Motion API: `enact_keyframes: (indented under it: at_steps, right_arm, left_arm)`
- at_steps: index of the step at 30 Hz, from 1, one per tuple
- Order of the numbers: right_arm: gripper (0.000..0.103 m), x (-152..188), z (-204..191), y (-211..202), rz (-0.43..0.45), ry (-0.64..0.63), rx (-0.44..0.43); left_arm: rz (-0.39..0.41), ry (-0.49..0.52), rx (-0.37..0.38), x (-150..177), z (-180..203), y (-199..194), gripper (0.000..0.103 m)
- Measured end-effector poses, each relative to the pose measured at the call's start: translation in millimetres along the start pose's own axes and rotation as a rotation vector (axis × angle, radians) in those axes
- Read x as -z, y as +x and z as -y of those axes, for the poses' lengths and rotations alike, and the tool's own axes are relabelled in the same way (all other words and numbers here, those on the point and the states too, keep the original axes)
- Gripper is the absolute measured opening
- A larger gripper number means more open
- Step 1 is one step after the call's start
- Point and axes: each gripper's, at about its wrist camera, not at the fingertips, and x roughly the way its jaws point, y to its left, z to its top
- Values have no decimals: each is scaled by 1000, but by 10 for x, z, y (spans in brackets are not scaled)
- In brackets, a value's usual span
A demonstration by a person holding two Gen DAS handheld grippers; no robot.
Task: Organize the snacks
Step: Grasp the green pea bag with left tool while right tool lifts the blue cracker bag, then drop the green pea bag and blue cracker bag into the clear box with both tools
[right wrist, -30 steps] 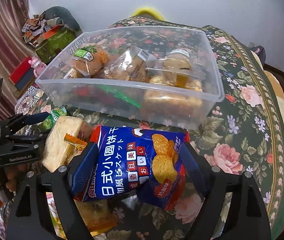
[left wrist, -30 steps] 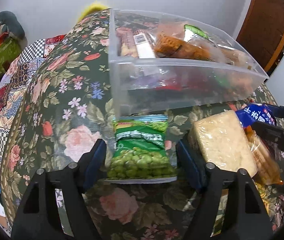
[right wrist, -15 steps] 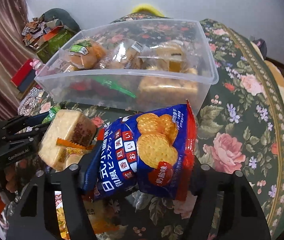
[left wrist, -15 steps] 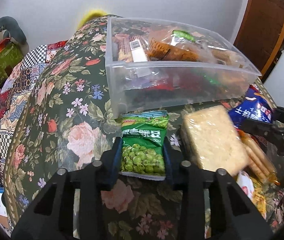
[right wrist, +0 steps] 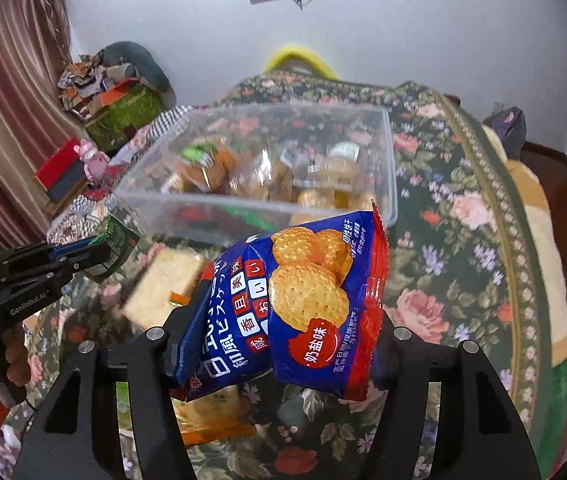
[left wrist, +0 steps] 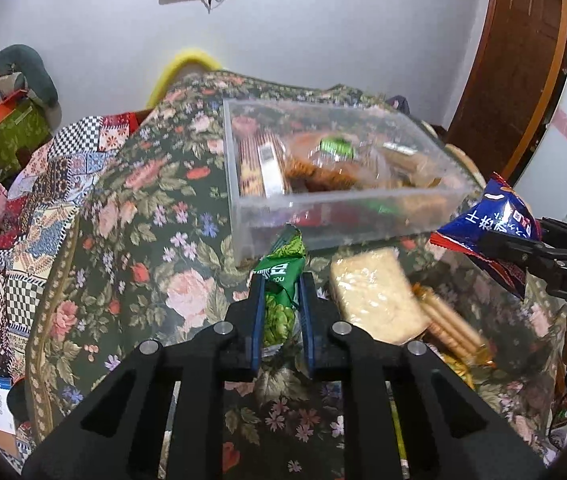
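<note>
The left gripper (left wrist: 281, 300) had just closed on the pea packet (left wrist: 279, 292), the right gripper (right wrist: 279, 328) on the biscuit bag (right wrist: 299, 304). Both packets were clear of the desk (left wrist: 187, 288); a slack bag might have slipped short of the bin (left wrist: 243, 216).

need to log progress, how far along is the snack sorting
Done: the clear bin already holds several wrapped snacks. In hand: the left gripper is shut on the green pea pack, and the right gripper, whose jaws have just been closing, grips the blue biscuit bag; neither is over the bin yet. Left: a pale cracker pack and a biscuit stick pack lie on the floral cloth.
</note>
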Motion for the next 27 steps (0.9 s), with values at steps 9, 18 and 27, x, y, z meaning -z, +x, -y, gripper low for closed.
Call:
enact_keyframes:
  at_steps: [9, 18, 27]
  right_arm:
    - [60, -327, -30, -119, 89, -4, 7]
    - [60, -686, -72, 67, 124, 0, 33]
    - [60, -916, -61, 493, 85, 9, 82]
  left_arm:
    - [87, -5, 9, -348, -24, -237, 16]
    - [127, 6, 16, -731, 50, -113, 16]
    - [109, -27, -9, -981, 0, 350, 16]
